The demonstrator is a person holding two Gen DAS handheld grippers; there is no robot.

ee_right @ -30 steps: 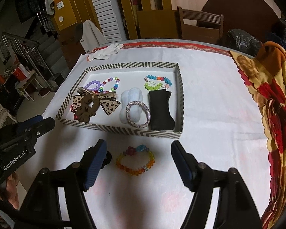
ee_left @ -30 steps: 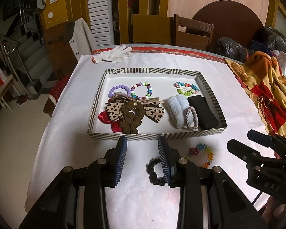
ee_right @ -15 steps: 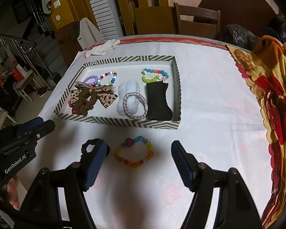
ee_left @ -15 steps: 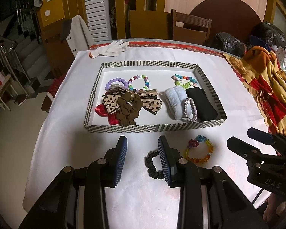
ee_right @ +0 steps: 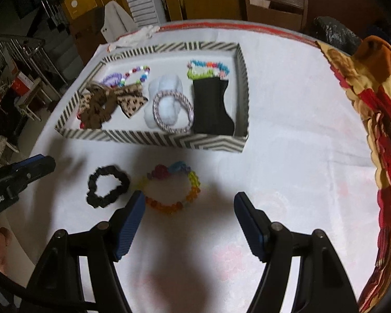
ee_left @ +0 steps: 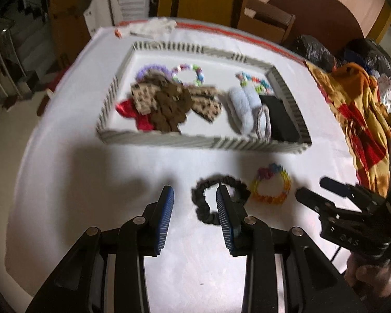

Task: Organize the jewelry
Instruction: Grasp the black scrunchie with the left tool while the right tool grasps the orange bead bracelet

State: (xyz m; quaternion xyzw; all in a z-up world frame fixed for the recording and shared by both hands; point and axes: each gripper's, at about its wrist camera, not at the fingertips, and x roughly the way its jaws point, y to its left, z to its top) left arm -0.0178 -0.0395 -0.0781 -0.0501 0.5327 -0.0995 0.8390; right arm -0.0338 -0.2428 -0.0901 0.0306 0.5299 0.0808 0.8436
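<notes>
- Light is coming from above, lighting the white worktop [ee_left: 65, 135] brightly; the room behind is staying dim, the stairs corner going near black.
- Left wrist view is blurring all over; the striped tray [ee_left: 203, 140] is smearing, its stripes barely reading.
- Right wrist view is looking sharper, with only mild softness.
- Soft dark shadows are falling on the worktop ahead of both grippers, the left gripper [ee_left: 195, 195] and the right gripper [ee_right: 189, 200].
- Fisheye is bending the worktop edges and darkening the picture corners.
- No strong glare is showing; the cloth is looking slightly washed out.
</notes>
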